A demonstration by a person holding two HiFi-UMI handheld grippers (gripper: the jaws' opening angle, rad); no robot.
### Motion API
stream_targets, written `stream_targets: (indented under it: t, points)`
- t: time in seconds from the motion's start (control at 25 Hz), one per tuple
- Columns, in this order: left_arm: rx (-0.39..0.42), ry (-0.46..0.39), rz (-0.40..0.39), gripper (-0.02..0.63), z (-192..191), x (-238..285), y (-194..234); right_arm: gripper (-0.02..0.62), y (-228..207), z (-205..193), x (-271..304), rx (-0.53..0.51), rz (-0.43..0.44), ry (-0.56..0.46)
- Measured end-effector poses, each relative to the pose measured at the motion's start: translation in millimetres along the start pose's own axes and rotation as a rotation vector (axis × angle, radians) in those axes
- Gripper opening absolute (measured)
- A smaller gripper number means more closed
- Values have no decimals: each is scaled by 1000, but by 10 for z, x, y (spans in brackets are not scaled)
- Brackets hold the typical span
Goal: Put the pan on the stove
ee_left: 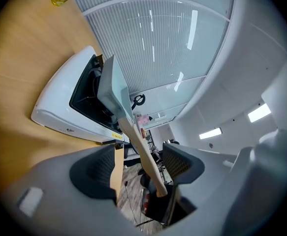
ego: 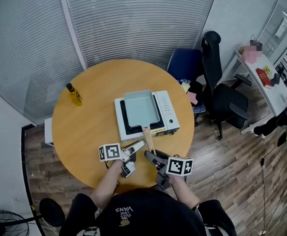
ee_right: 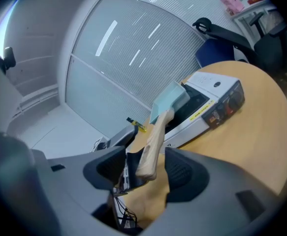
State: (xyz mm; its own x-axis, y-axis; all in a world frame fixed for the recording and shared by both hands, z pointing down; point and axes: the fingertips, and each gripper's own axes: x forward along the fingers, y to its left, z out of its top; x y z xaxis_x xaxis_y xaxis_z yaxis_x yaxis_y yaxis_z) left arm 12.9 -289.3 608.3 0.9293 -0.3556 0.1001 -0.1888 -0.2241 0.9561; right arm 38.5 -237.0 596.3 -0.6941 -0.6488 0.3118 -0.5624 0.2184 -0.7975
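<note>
Pan (ego: pixel 141 107) sits on stove (ego: pixel 167 110); left tongs (ee_left: pixel 141 164), right tongs (ee_right: pixel 147 171) both wide, handle (ego: pixel 148 140) between, ungripped

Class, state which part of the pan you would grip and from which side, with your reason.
The wooden handle, approached from its free end, jaws either side. It is probably the only slim part of the pan, and it sticks out past the edge of the stove, clear of the body.

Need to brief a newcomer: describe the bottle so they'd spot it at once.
Start at the round wooden table. Left of the white stove at its middle stands a small bottle, alone. Unlike the pale pan on the stove, it is yellow with a dark cap.
</note>
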Motion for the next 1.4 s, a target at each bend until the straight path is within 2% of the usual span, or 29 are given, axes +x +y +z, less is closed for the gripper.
stream_targets:
  t: [0.32,0.52,0.72,0.96,1.16,1.4]
  points:
    - [94,41,-73,288,-150,-273,-276,230,68,-244,-168,18,-117,-146]
    - [200,92,-104,261,-376,-376,-463,229,190,-356,-333,-22,-156,-192]
    - [323,41,-65,153,-520,-497,-551,227,264,-426,-517,-91,-167,-196]
    - [444,-57,2,38,-651,-558,-724,127,334,-400,-785,-169,-150,-191]
    - [545,-93,32,12,-919,-499,-918,64,370,-416,-1049,-257,-129,-143]
    - [602,-107,73,9,-1274,-481,-1052,46,347,-536,-1316,-299,-98,-82]
